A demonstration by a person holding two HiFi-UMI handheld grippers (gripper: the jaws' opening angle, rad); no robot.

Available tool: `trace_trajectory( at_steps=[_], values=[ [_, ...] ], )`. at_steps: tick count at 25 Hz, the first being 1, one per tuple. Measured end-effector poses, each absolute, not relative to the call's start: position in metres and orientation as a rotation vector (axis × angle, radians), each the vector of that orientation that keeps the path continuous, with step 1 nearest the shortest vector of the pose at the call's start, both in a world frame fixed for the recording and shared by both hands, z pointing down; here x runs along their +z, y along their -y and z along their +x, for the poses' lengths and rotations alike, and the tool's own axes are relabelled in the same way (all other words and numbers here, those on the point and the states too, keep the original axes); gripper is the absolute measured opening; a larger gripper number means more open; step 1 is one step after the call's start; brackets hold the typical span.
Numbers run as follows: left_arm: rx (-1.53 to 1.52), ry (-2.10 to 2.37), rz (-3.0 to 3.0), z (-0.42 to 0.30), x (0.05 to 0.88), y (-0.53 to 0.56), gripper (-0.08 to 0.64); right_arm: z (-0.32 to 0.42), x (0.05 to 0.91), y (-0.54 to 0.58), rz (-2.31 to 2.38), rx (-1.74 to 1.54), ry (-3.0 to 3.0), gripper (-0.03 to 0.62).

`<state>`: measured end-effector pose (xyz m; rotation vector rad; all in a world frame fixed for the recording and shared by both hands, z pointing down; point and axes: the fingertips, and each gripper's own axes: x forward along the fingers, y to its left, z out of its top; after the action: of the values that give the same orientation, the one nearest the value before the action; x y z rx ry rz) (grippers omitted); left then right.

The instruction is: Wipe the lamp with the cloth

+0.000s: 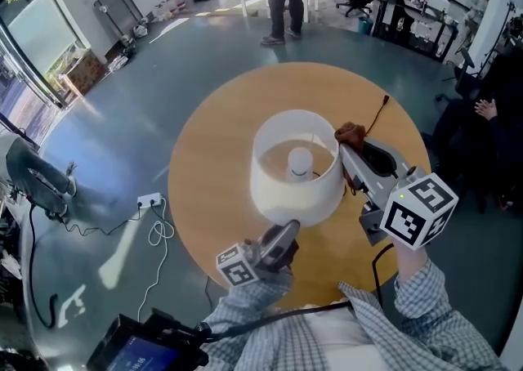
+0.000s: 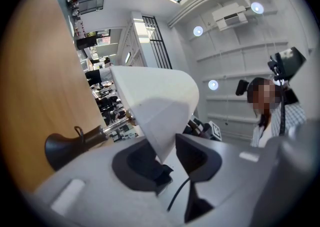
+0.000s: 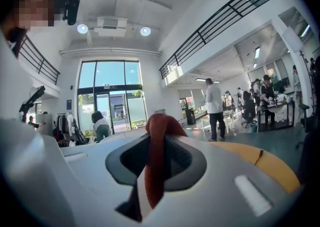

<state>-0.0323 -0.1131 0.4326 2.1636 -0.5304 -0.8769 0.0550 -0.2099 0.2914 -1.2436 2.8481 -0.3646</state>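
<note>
Two grips: our left gripper (image 1: pixel 285 233) pinches the rim of the lamp (image 1: pixel 282 191), and our right gripper (image 1: pixel 352 151) clamps the brown cloth (image 1: pixel 350 132) just beside it.

The lamp (image 1: pixel 294 167) stands at the centre of the round wooden table (image 1: pixel 204 140). It has a white drum shade, open at the top, with a white bulb inside, and a dark brown base with a metal stem. At 6 o'clock the shade's lower rim is pinched in the left gripper (image 1: pixel 286 232). The cloth (image 1: pixel 350 133), reddish-brown and bunched, sits at the shade's 2 o'clock, just beside its upper rim, clamped in the right gripper (image 1: pixel 348 145).
</note>
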Motion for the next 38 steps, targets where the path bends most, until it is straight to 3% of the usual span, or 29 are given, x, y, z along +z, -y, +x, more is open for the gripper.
trace_trajectory(
  at_steps=[11, 21, 38],
  values=[
    [-0.868, 0.523, 2.166, -0.03, 0.431, 0.111, 0.121, 0.083, 0.389, 0.227, -1.272, -0.827, -2.78, 0.067],
    [-0.87, 0.539, 2.169, -0.029, 0.43, 0.108, 0.121, 0.066, 0.359, 0.261, -1.104, -0.72, -2.909, 0.067],
    [-0.87, 0.555, 2.172, -0.029, 0.436, 0.109, 0.121, -0.026, 0.336, 0.311, -0.39, -0.611, -3.495, 0.067]
  ],
)
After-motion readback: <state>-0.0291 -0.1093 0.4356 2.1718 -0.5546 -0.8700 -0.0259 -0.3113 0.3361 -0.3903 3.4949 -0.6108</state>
